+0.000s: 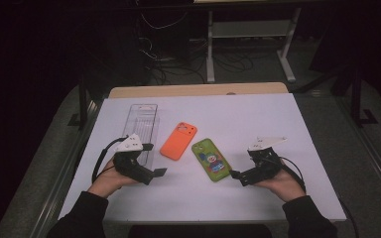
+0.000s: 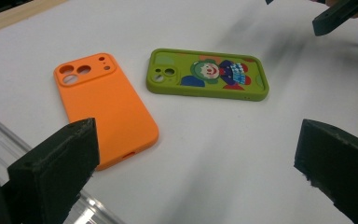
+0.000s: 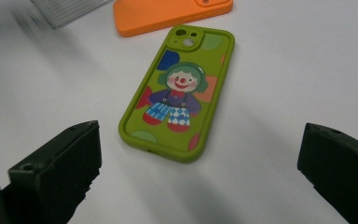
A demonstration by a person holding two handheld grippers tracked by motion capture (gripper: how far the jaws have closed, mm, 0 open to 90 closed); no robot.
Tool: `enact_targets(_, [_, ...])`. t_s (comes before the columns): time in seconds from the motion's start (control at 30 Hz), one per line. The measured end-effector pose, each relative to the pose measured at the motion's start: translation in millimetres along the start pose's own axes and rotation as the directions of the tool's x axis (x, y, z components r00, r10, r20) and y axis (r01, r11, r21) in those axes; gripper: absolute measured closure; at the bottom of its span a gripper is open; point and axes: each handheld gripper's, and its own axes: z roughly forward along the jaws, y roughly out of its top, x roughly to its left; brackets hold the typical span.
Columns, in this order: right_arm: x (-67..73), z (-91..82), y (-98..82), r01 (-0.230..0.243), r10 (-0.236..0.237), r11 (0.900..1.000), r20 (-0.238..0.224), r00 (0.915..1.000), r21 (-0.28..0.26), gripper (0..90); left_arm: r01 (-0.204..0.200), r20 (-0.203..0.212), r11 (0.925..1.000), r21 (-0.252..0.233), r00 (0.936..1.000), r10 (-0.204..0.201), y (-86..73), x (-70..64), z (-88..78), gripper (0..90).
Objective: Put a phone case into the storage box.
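A: Where's the green phone case (image 1: pixel 211 159) lying?

B: Flat on the white table (image 1: pixel 258 119), just left of the right gripper (image 1: pixel 238 176), long axis running away and slightly leftward. That hand is sitting nearer.

A: Jaws?

B: Both grippers gaping, holding nothing; the left gripper (image 1: pixel 155 159) is facing the orange case (image 1: pixel 178 141). Both cases look like soft matte rubber, round-cornered.
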Motion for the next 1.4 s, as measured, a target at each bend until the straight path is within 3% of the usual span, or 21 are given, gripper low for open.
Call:
enact_targets(0.47, [7.6, 34.9, 39.9, -0.048, 0.045, 0.997, 0.045, 0.9980, 0.066, 0.0, 0.028, 0.001, 0.9993, -0.023, 0.9996, -0.028, -1.9, 2.5, -2.0, 0.0])
enact_targets(0.6, [14.1, 54.4, 49.5, -0.057, 0.050, 0.993, 0.064, 0.9967, 0.103, 0.0, 0.025, 0.001, 0.9995, -0.019, 0.9997, -0.025, -2.1, 3.9, -4.1, 0.0])
enact_targets(1.0, [26.6, 90.2, 48.2, -0.050, 0.025, 0.976, 0.123, 0.9921, 0.210, 0.0, 0.023, 0.004, 0.9994, -0.027, 0.9997, -0.023, -2.1, 3.7, -4.1, 0.0])
enact_targets(1.2, [30.3, 99.7, 43.0, -0.048, 0.013, 0.969, 0.143, 0.9897, 0.243, 0.4, 0.029, 0.002, 0.9991, -0.031, 0.9996, -0.029, -2.2, 3.3, -3.8, 0.0])
enact_targets(1.3, [32.8, 102.3, 40.9, -0.063, 0.021, 0.960, 0.154, 0.9879, 0.273, 1.5, 0.032, 0.002, 0.9990, -0.031, 0.9995, -0.032, -2.4, 3.4, -3.7, 0.0])
enact_targets(1.4, [33.1, 103.6, 39.7, -0.054, 0.009, 0.961, 0.162, 0.9867, 0.272, 3.3, 0.035, 0.004, 0.9988, -0.034, 0.9994, -0.034, -2.4, 3.4, -3.9, 0.0])
